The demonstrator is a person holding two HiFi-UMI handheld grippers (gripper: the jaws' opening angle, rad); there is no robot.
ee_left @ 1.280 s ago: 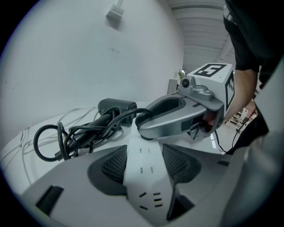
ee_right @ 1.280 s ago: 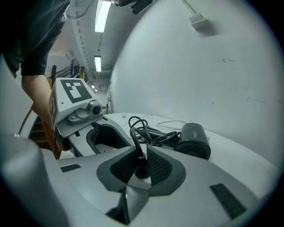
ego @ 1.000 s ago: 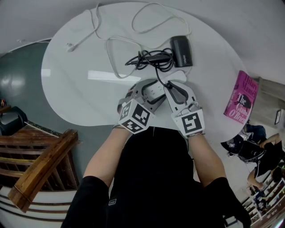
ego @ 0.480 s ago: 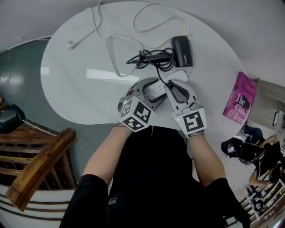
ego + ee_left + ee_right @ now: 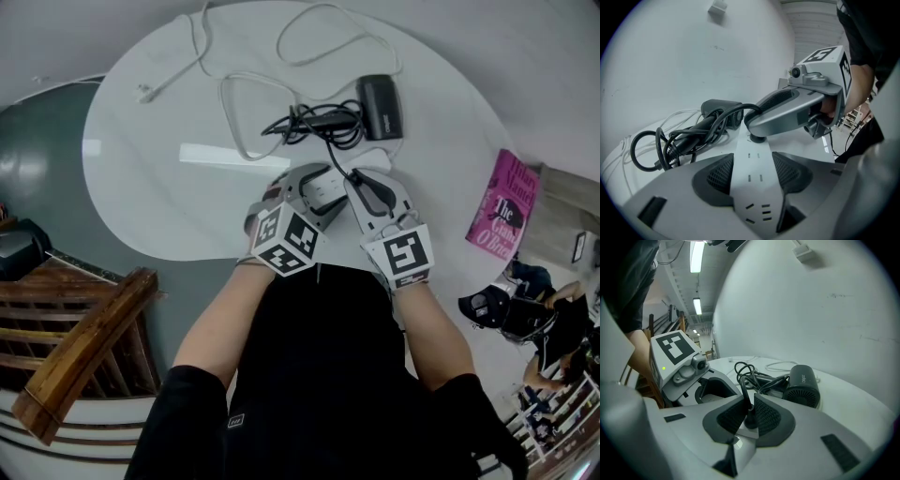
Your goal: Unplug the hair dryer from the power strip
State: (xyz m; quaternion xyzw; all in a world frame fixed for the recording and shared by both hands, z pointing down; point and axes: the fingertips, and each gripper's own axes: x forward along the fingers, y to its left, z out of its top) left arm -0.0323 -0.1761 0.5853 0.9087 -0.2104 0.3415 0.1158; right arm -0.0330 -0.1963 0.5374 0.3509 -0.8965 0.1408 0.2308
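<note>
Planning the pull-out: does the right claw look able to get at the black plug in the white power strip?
Likely yes: the right claw sits closed around the black plug, nothing between, while the left claw clamps the white power strip.

Bench (image 5: 141,159): glossy white. Hair dryer (image 5: 381,106), cord (image 5: 740,107), plug (image 5: 750,421): black. Power strip (image 5: 751,145): white. Book (image 5: 504,208): magenta cover. Left hand-held gripper (image 5: 752,168), right hand-held gripper (image 5: 749,409): grey shells, black textured pads (image 5: 769,416), black-and-white square-marker cubes (image 5: 286,242).

Blk tee (image 5: 328,375), grey L gripper (image 5: 322,187) & R gripper (image 5: 362,181).
</note>
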